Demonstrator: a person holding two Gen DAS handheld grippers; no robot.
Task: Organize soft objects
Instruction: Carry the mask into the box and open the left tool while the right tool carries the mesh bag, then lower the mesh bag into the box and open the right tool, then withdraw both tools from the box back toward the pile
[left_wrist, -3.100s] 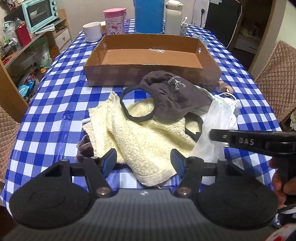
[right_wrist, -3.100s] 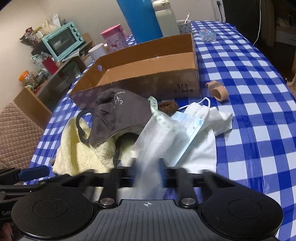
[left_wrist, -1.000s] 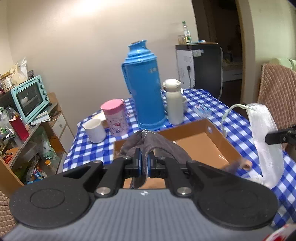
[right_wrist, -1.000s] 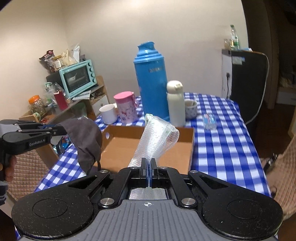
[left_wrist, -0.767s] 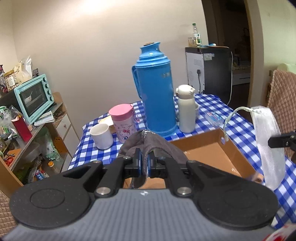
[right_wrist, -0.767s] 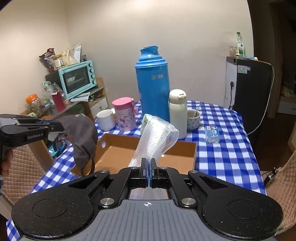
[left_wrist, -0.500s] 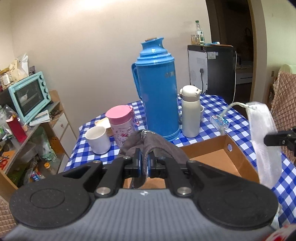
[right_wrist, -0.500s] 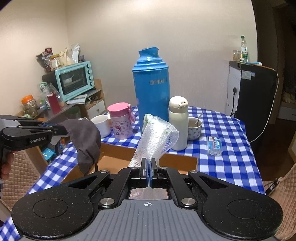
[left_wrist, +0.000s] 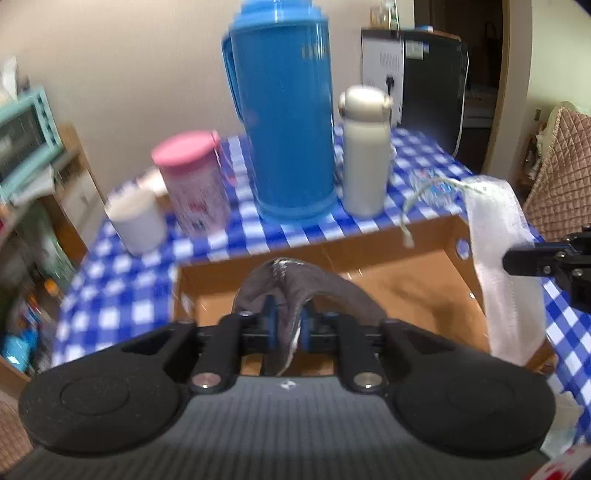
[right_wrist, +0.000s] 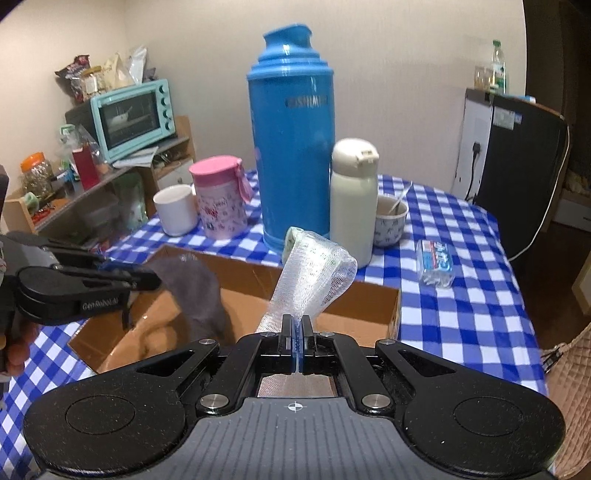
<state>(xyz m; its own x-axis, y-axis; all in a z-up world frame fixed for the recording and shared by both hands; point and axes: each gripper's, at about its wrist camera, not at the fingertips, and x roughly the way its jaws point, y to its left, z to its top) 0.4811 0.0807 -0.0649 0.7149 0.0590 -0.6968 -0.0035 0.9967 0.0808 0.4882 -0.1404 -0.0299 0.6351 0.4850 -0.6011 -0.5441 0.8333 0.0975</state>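
Left wrist view: your left gripper has the grey mask between its fingers, which have just been opening — cloth sits in the gap, draped up and over the tips, and I judge it is about to slip free. It hangs straight above the cardboard box, left half, so the drop line is down and slightly forward. Right wrist view: your right gripper is pinched tight on the white mesh mask. From the left camera its long axis hangs near vertical, ear loop up, lower end over the box's right wall — close to the rim. Right hand needs to come inward toward box centre before release, I think. Blue thermos and white flask stand just behind the box on the tabletop.
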